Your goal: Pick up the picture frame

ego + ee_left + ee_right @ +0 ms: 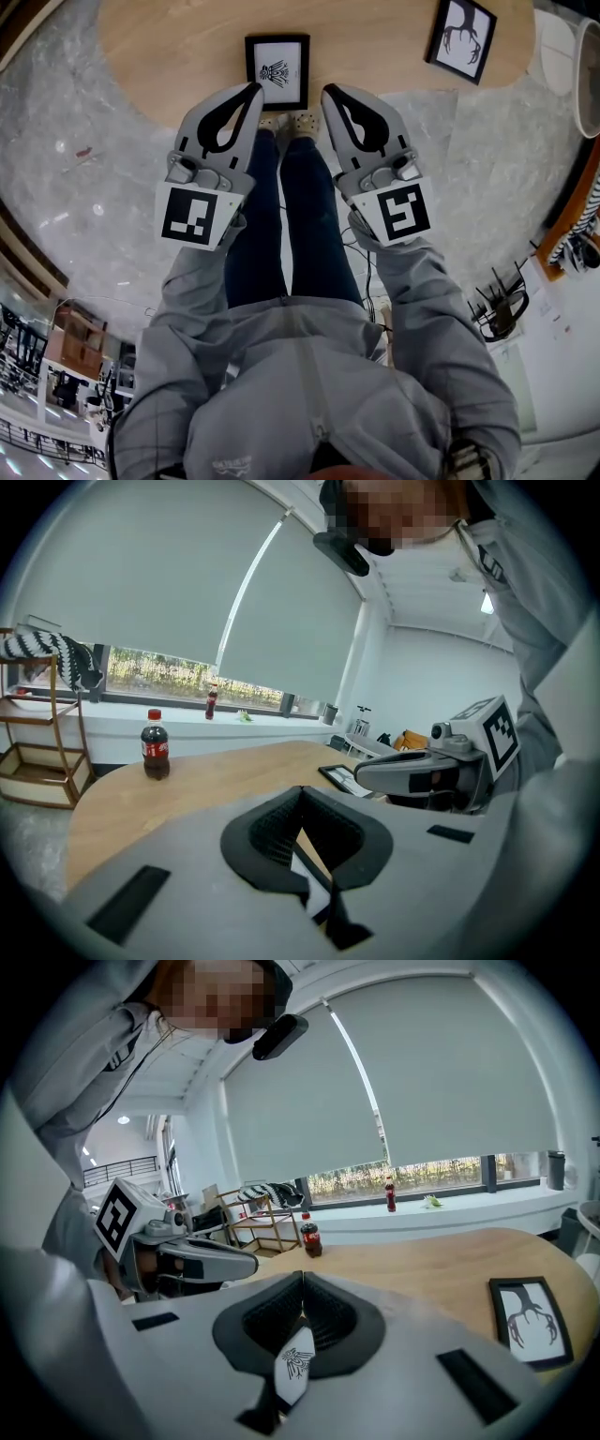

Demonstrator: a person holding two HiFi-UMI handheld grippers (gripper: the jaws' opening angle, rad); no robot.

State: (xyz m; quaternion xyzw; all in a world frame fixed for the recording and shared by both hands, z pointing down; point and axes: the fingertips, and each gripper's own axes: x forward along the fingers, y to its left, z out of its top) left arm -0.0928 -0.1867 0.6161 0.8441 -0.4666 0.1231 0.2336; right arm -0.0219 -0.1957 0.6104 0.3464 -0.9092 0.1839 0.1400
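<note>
Approach: left tongs [251, 89] and right tongs [330, 91] are pressed together, empty; the picture frame [277, 70] lies just ahead, so spreading likely comes next.

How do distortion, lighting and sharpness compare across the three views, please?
Head view: strong fisheye bends the table edge, yet the picture frame stays sharp. Left gripper view: dark circular vignette, even daylight, the cola bottle crisp. Right gripper view: same vignette; the second frame is stretched near the rim.
</note>
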